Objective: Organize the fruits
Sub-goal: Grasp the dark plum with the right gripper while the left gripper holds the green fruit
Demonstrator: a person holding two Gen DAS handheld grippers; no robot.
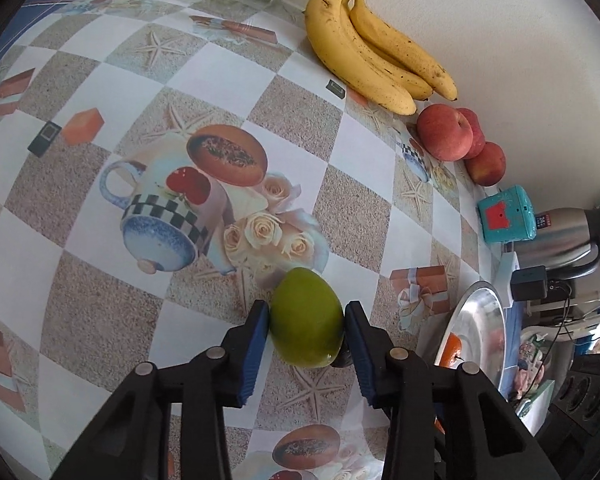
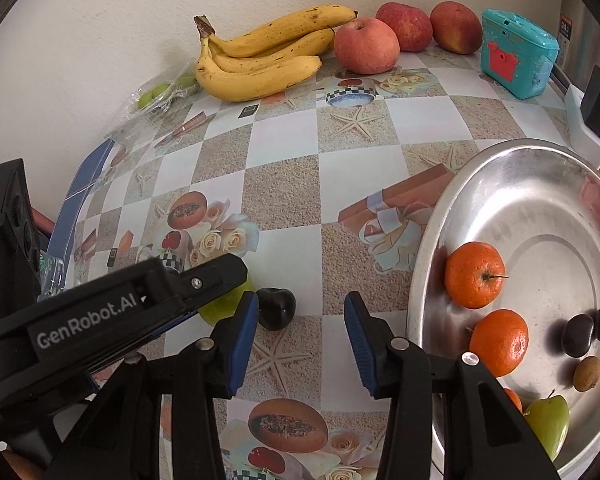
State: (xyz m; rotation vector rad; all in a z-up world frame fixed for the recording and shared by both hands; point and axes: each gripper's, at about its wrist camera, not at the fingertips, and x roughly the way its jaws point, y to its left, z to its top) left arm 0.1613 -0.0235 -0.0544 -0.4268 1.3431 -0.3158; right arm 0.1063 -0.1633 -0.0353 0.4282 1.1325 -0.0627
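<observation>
Closing around the green fruit, the left gripper is seen with both blue pads pressed against the fruit's flanks, so the jaws are clenched on it while it sits on the patterned worktop, low in the left wrist view. A small dark fruit is lying just beside the green one, touching or nearly so, and it should be left undisturbed when the lift is made; a straight rise before any sideways travel is judged the safest course. The grip is placed across the fruit's broad middle, which is judged sound, though the smooth rounded skin could slip if the squeeze is slackened. Further right, the right gripper is held over bare worktop with its jaws released and nothing between them; it is not in the way, provided it is kept where it is or drawn back. Right again, the metal tray is waiting with two oranges, dark fruits, a small brown fruit and another green fruit already in it. The green fruit is judged best carried across low and set down in an open patch of the tray, away from the oranges near the rim. Along the wall, bananas and apples are left to be sorted.
</observation>
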